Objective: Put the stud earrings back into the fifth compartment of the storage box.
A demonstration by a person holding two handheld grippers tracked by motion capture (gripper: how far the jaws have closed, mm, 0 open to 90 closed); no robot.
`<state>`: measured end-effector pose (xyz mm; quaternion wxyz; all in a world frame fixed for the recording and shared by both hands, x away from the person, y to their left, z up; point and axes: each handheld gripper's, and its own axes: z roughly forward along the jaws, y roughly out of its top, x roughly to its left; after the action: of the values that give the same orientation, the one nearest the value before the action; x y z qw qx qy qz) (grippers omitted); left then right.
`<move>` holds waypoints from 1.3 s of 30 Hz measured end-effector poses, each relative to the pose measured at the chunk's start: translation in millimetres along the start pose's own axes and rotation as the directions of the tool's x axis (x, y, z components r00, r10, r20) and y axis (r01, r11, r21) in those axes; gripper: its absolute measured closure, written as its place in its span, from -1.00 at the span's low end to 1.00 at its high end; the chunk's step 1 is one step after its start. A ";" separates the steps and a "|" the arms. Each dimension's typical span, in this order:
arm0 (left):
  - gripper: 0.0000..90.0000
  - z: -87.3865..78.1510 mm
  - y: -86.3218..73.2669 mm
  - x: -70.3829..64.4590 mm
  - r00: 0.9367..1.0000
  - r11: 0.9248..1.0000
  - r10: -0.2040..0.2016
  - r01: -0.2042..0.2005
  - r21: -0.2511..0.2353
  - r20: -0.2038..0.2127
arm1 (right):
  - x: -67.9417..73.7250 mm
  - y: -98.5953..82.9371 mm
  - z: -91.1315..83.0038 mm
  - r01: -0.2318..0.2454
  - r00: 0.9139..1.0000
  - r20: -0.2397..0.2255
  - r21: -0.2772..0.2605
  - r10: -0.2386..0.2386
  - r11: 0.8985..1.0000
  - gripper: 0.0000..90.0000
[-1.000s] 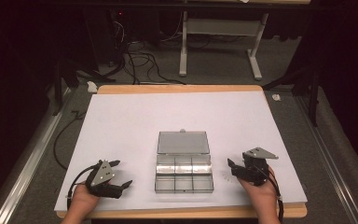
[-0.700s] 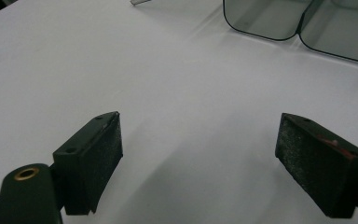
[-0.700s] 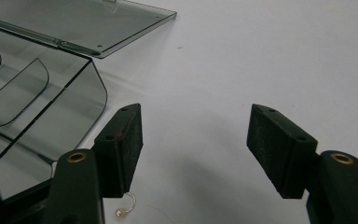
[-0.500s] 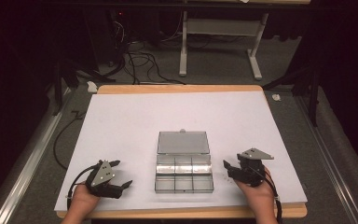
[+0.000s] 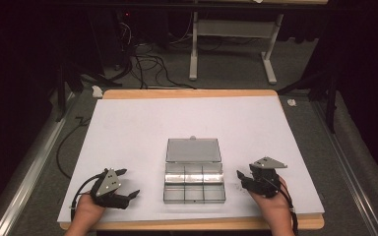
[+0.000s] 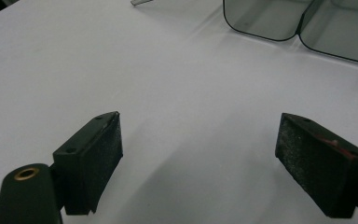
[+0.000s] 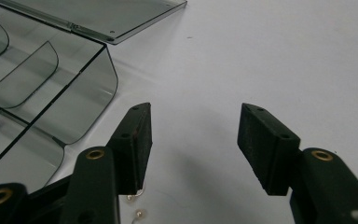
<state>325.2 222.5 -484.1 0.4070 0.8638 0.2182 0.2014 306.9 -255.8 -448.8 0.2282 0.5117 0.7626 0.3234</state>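
Earrings: small pearl-like pieces on thin wire [image 7: 137, 205] lie on the white sheet under the right gripper's near jaw, just beside the box's right wall, near the table's front edge.
Right gripper [image 5: 246, 179]: jaws apart, empty, low over the sheet, pointing toward the box.
Left gripper [image 5: 127, 183]: jaws wide apart, empty, near the front-left corner, apart from the box.
Box [image 5: 194, 183]: clear, six compartments, lid [image 5: 193, 150] folded flat toward the far edge.
Step, my read: pick one earring. Back the right gripper off, centre the piece between the pads, close gently, keep clear of the box wall.
Risk: tiny piece slips or skids on the sheet.
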 end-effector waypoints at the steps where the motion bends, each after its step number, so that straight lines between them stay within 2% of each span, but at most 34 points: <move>1: -0.66 0.0 0.0 0.1 1.000 1.000 -0.002 0.002 0.000 0.002 | 0.3 0.2 -0.4 0.002 1.000 0.000 0.007 -0.002 1.000 0.07; 11: -0.66 -2.0 -1.0 2.4 1.000 0.999 -0.023 0.023 -0.022 0.007 | -1.2 -3.8 -0.1 -0.036 0.999 -0.018 0.092 0.038 0.995 0.26; 16: -0.66 -2.5 -1.2 3.2 0.999 0.999 -0.030 0.030 -0.028 0.014 | -3.5 -2.2 -1.3 -0.048 0.998 -0.025 0.148 0.052 0.988 0.33; 23: -0.66 -2.0 -1.1 3.8 0.999 0.999 -0.037 0.038 -0.026 0.017 | -3.9 -6.4 -6.1 -0.035 0.998 -0.042 0.221 0.046 0.975 0.39; 33: -0.66 -2.3 -1.1 3.7 0.999 0.999 -0.032 0.032 -0.027 0.016 | -1.1 -3.0 -10.5 0.010 0.998 -0.055 0.326 0.009 0.945 0.46; 34: -0.66 -2.3 -1.1 3.7 0.999 0.999 -0.032 0.032 -0.027 0.016 | -1.1 -3.0 -10.5 0.010 0.998 -0.055 0.326 0.009 0.945 0.46; 36: -0.66 -2.6 -1.1 3.8 0.999 0.999 -0.033 0.033 -0.029 0.016 | -1.9 0.2 -11.6 0.012 0.998 -0.059 0.356 0.010 0.934 0.49; 38: -0.66 -2.7 -1.2 3.8 0.999 0.999 -0.033 0.033 -0.030 0.016 | -2.2 0.8 -11.7 0.011 0.998 -0.059 0.361 0.011 0.932 0.49; 39: -0.66 -2.9 -1.2 3.9 0.999 0.999 -0.033 0.034 -0.031 0.016 | -2.8 2.7 -11.8 0.026 0.998 -0.058 0.382 -0.004 0.924 0.50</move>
<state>326.6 227.1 -482.7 0.4256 0.8550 0.2262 0.1913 301.6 -260.7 -438.6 0.1050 0.5313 0.8209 0.1810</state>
